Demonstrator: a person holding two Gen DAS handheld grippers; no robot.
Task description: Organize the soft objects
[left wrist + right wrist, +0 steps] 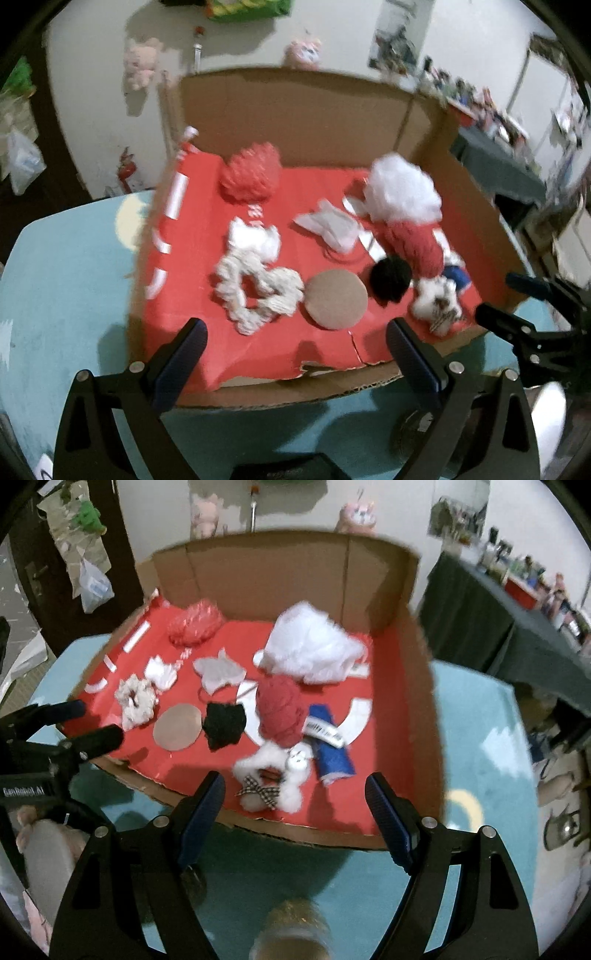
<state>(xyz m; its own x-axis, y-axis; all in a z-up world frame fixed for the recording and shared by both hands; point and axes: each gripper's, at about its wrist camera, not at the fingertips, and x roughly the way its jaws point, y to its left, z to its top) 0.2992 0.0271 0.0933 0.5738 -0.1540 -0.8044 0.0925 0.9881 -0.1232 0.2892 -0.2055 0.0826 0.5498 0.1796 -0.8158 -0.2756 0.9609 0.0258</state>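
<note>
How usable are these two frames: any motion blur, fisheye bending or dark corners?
Left wrist view: clear motion smear on the white stuffing and red yarn; the cardboard box edges bow from the fisheye; corners are black. Right wrist view: softer blur, though the blue roll label is unreadable; the same bowed box walls and dark vignette.

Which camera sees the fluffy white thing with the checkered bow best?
The right wrist view. The fluffy white thing lies right in front of the open right gripper, near the box's front edge, and its checkered bow shows plainly. In the left wrist view the same thing sits off to the right, blurred, and the bow is hard to make out.
</note>
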